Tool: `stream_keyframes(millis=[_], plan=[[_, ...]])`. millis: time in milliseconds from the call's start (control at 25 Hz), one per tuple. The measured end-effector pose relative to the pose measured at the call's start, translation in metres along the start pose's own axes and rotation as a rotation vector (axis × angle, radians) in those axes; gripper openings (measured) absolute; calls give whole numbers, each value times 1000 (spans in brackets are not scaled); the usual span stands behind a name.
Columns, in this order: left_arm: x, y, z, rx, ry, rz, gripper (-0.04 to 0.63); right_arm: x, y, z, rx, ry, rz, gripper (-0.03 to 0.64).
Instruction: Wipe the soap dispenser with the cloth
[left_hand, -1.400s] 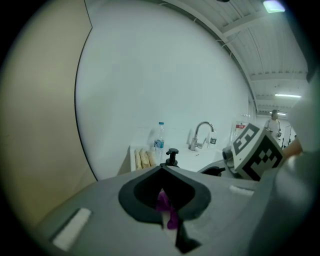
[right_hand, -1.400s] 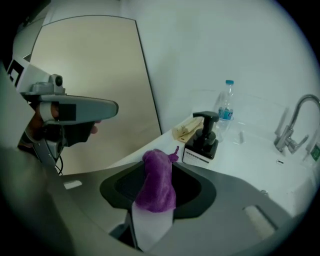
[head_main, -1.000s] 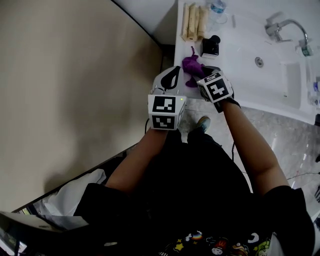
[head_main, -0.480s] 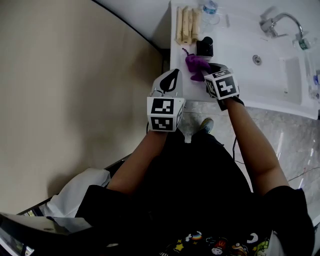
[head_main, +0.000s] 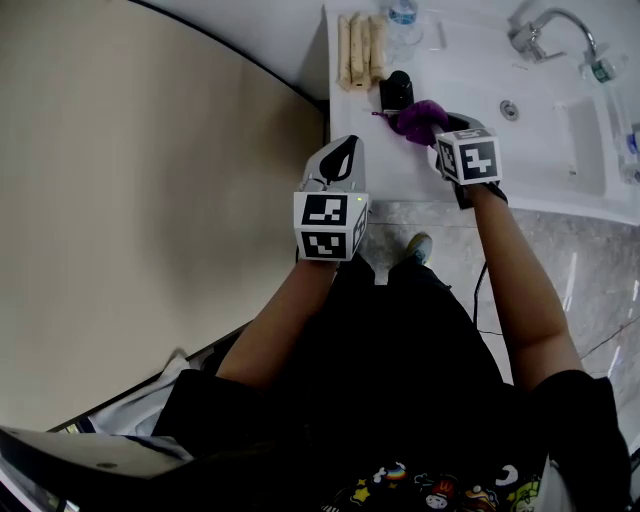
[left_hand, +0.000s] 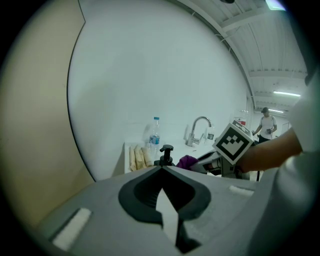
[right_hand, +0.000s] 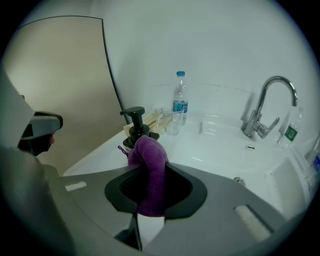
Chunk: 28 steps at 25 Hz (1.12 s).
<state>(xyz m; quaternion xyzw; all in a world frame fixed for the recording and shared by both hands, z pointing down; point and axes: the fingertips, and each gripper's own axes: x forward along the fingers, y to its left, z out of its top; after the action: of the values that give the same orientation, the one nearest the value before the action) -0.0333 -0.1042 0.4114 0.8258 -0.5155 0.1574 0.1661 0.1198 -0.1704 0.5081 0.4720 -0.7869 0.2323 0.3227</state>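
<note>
A black pump soap dispenser (head_main: 396, 93) stands on the white counter near its left end; it also shows as the dispenser (right_hand: 135, 127) and the dispenser (left_hand: 165, 155). My right gripper (head_main: 445, 128) is shut on a purple cloth (head_main: 418, 119), held just right of the dispenser. In the right gripper view the cloth (right_hand: 150, 170) sticks up from the right gripper (right_hand: 150, 197), its top next to the pump. My left gripper (head_main: 338, 165) hangs off the counter's front edge, jaws closed on nothing, as in the left gripper (left_hand: 162, 170) view.
Rolled beige towels (head_main: 358, 50) lie left of the dispenser, a water bottle (right_hand: 179, 102) behind them. The sink basin (head_main: 560, 140) with a chrome faucet (right_hand: 260, 115) is to the right. A beige wall (head_main: 150, 200) is on the left. A person (left_hand: 267, 125) stands far off.
My right gripper has lifted the purple cloth off the counter and carried it forward and right, up to the dispenser. The left gripper has stayed in place.
</note>
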Motion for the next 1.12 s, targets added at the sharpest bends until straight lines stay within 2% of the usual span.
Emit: stream_keyframes(millis=[400,600,920,1120], plan=[[-6,20,1,8,2,14,2,18,68,26,-58,-43,88,98],[-2,30,3,13,-2,-5,2,21,85,35,-55,-59,96,100],[13,29,12,17,-9,-46,2,-2,48,42,12,-91,21,100],[21,24,17,15,-17,-59,2,-31,19,73,-4,-182,-48,100]])
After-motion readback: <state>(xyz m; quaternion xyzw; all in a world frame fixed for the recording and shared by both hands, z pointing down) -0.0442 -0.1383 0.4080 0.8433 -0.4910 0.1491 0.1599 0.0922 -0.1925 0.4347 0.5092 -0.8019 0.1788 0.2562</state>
